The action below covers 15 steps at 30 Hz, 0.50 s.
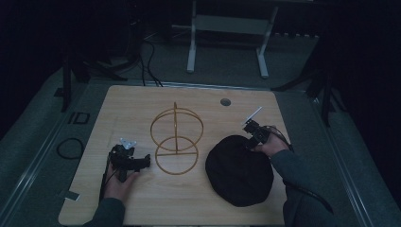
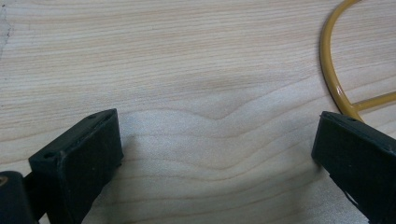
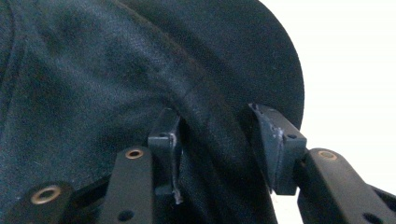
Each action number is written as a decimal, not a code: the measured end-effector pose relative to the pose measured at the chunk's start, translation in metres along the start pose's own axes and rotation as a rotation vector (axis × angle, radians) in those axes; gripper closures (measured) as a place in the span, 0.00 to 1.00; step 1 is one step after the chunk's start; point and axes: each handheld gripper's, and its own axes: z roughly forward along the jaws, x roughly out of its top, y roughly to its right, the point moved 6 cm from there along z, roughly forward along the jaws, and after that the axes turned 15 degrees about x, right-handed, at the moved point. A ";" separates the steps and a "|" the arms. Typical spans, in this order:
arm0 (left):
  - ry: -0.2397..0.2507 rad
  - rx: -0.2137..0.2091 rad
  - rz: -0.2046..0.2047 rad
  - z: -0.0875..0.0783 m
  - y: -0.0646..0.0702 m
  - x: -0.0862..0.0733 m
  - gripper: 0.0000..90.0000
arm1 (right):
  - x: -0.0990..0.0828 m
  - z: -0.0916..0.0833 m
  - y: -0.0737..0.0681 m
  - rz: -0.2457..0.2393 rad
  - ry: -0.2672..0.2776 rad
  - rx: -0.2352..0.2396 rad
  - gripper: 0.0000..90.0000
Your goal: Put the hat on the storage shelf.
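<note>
A black cloth hat (image 1: pixel 239 170) lies flat on the right half of the wooden table (image 1: pixel 123 109). My right gripper (image 1: pixel 249 142) is at its far right rim. In the right gripper view its pads (image 3: pixel 164 135) press from both sides on a raised fold of the hat's edge (image 3: pixel 210 116). A yellow wire stand (image 1: pixel 176 137), made of an upright ring above a flat base ring, is at the table's middle. Left of it, my left gripper (image 1: pixel 144 162) rests low with its jaws wide apart over bare wood (image 2: pixel 215 140). The stand's base ring (image 2: pixel 331 79) curves past its right jaw.
A round cable hole (image 1: pixel 225 101) sits near the table's far edge. Beyond the table stands a white frame on two legs (image 1: pixel 227 42), with dark cables on the floor (image 1: pixel 70 147). The surroundings are dim.
</note>
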 end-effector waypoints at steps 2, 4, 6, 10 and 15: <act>0.000 0.000 0.000 0.000 0.000 0.000 0.01 | 0.001 0.000 -0.001 -0.007 -0.017 -0.014 0.67; 0.000 0.000 -0.001 0.000 0.000 0.000 0.01 | 0.003 -0.001 -0.002 -0.018 -0.035 -0.027 0.72; -0.001 0.000 0.000 0.000 0.000 0.000 0.01 | 0.005 -0.002 -0.003 -0.027 -0.050 -0.043 0.78; 0.000 0.000 0.000 0.000 0.000 0.000 0.01 | 0.006 -0.004 -0.002 -0.026 -0.072 -0.043 0.82; 0.000 0.000 0.000 0.000 0.000 0.000 0.01 | 0.006 -0.006 0.000 -0.012 -0.088 -0.013 0.84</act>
